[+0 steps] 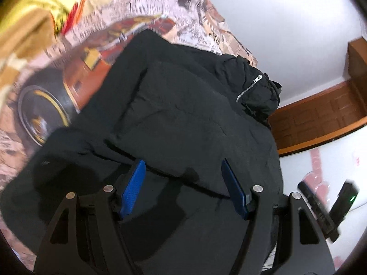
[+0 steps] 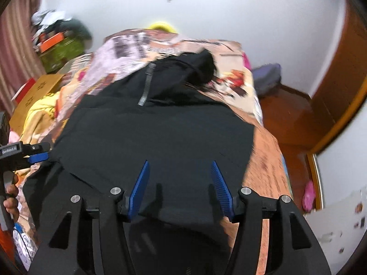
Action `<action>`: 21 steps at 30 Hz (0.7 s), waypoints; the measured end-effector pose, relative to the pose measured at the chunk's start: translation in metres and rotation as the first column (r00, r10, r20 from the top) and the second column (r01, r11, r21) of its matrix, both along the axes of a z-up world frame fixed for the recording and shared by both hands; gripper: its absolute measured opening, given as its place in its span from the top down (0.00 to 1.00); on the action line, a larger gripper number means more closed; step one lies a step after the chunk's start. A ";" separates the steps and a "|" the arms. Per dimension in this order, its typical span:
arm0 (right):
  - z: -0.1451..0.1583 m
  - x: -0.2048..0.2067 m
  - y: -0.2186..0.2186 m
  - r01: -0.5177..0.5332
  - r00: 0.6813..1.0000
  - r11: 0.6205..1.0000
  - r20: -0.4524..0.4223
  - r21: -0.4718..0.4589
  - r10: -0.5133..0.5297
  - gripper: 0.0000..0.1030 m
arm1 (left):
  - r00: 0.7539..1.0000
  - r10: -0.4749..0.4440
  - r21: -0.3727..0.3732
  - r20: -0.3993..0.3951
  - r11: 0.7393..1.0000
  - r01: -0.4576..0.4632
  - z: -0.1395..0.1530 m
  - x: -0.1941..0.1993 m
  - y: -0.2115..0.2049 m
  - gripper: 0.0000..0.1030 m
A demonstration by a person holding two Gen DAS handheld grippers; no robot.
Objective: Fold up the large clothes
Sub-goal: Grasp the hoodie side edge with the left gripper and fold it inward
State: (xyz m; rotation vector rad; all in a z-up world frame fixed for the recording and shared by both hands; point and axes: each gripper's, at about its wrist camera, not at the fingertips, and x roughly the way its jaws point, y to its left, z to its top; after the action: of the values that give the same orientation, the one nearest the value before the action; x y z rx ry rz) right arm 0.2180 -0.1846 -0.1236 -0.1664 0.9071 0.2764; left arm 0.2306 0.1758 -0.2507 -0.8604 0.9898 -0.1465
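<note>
Black zip hoodie (image 1: 183, 119) lying spread across a bed's printed bedspread (image 1: 75, 68), hood (image 2: 197, 68) at the far end, left tongs (image 1: 183, 174) and right tongs (image 2: 181, 174) both hovering released above its near hem

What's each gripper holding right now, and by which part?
Nothing. The left gripper and the right gripper are both open above the black jacket, with no fabric between their blue fingers.
</note>
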 end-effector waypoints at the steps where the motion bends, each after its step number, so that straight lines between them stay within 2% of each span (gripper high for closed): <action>1: -0.002 0.000 -0.008 0.014 1.000 1.000 -0.005 0.005 -0.014 0.50 | 1.000 0.004 -0.016 -0.012 1.000 -0.004 -0.004 0.002 0.000 0.35; 6: -0.009 -0.004 -0.037 0.087 0.996 0.996 -0.021 0.021 -0.087 0.50 | 0.996 0.044 -0.070 -0.077 0.996 -0.049 -0.023 0.008 -0.002 0.35; 9: -0.014 -0.007 -0.053 0.112 0.993 0.993 -0.033 0.049 -0.110 0.50 | 0.995 0.052 -0.056 -0.084 0.997 -0.056 -0.027 0.011 -0.003 0.35; 10: -0.016 -0.007 -0.057 0.123 0.992 0.991 -0.041 0.061 -0.120 0.50 | 0.995 0.054 -0.031 -0.082 0.998 -0.057 -0.026 0.013 -0.003 0.36; 12: -0.022 -0.007 -0.064 0.138 0.989 0.988 -0.060 0.074 -0.134 0.50 | 0.996 0.052 0.075 -0.071 0.996 -0.046 -0.017 0.019 -0.005 0.45; 14: -0.028 -0.006 -0.068 0.149 0.987 0.985 -0.076 0.082 -0.143 0.50 | 0.998 0.031 0.167 -0.053 0.986 -0.021 -0.009 0.025 -0.010 0.49; 16: -0.034 -0.004 -0.073 0.156 0.985 0.984 -0.088 0.081 -0.149 0.50 | 0.999 -0.008 0.267 -0.051 0.964 0.021 -0.006 0.035 -0.019 0.49; 19: -0.041 0.002 -0.078 0.177 0.980 0.981 -0.104 0.078 -0.169 0.50 | 0.996 -0.053 0.351 -0.066 0.934 0.072 -0.012 0.048 -0.031 0.49; 20: -0.042 0.003 -0.080 0.184 0.978 0.979 -0.111 0.085 -0.174 0.50 | 0.997 -0.055 0.386 -0.055 0.920 0.072 -0.012 0.051 -0.035 0.52; 21: -0.043 0.004 -0.082 0.189 0.977 0.977 -0.118 0.094 -0.178 0.50 | 0.997 -0.057 0.419 -0.042 0.905 0.069 -0.009 0.054 -0.038 0.60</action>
State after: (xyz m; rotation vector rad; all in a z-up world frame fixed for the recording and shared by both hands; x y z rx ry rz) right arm 0.2222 -0.2661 -0.1662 0.0302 1.0066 0.1612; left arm 0.2847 0.1379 -0.2602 -0.4346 1.0280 0.0271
